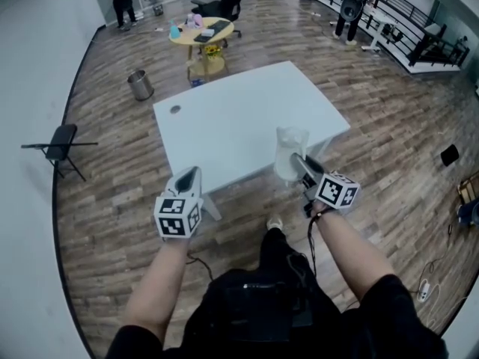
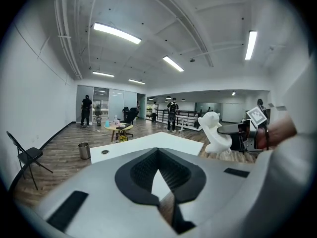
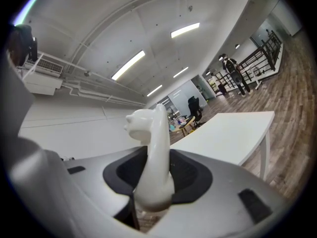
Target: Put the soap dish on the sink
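The white soap dish, shaped like a small animal, is held upright in the air at the near right edge of the white table. My right gripper is shut on its lower part. In the right gripper view the soap dish rises from between the jaws. My left gripper hovers over the table's near left edge, shut and holding nothing. From the left gripper view, the soap dish and right gripper appear at the right, beyond the table.
A round grommet hole marks the table's far left. On the wood floor stand a folding chair, a metal bin and a round yellow table. People stand at the back near black railings.
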`<state>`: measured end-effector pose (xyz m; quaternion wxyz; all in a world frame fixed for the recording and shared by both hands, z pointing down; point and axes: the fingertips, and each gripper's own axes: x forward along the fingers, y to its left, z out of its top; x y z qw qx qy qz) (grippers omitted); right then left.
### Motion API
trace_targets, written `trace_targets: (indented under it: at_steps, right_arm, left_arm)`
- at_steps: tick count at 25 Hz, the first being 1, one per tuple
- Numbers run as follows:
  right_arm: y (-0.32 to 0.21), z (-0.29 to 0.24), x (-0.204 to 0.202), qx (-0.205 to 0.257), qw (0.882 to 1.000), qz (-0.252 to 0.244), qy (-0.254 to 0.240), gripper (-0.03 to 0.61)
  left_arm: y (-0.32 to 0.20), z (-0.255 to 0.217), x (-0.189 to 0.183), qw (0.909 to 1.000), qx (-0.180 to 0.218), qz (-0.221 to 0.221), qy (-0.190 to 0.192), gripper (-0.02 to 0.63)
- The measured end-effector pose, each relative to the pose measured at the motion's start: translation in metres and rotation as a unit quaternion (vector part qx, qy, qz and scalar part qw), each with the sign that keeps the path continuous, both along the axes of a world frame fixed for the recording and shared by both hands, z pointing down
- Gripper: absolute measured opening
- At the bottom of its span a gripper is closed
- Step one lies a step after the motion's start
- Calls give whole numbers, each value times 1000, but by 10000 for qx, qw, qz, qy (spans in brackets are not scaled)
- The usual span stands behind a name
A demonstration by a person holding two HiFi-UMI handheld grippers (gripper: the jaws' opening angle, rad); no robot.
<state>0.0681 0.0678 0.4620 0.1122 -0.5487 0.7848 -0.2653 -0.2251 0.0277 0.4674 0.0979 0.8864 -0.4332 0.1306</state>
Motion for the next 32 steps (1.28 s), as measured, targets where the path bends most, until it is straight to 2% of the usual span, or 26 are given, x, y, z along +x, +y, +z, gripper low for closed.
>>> trace_targets:
  at_steps: [6,14,20,24,32]
  right_arm:
    - [-26,12,-1,-124,9996,-196,156,144]
    - [-69,25,19,-256,9993,-252,-67,144]
    - [-112,36,44,-321,9988,-329,-187,144]
    - [-142,38,61,-393,9980,-427,-245,144]
    - [-194,48,94,-580,9956,-596,-426,144]
  left_arm:
    - [-21,3,3,9999,-39,-97,20,-11]
    - [-58,8,24,9997,-146,-186,-31,-11]
    - [-99,11,53,9995,-156,-242,-129,-11]
    - [-123,4,77,9992,-219,-323,-61,-11]
    - [-168,1,103,9975,-377,-578,-120,-11]
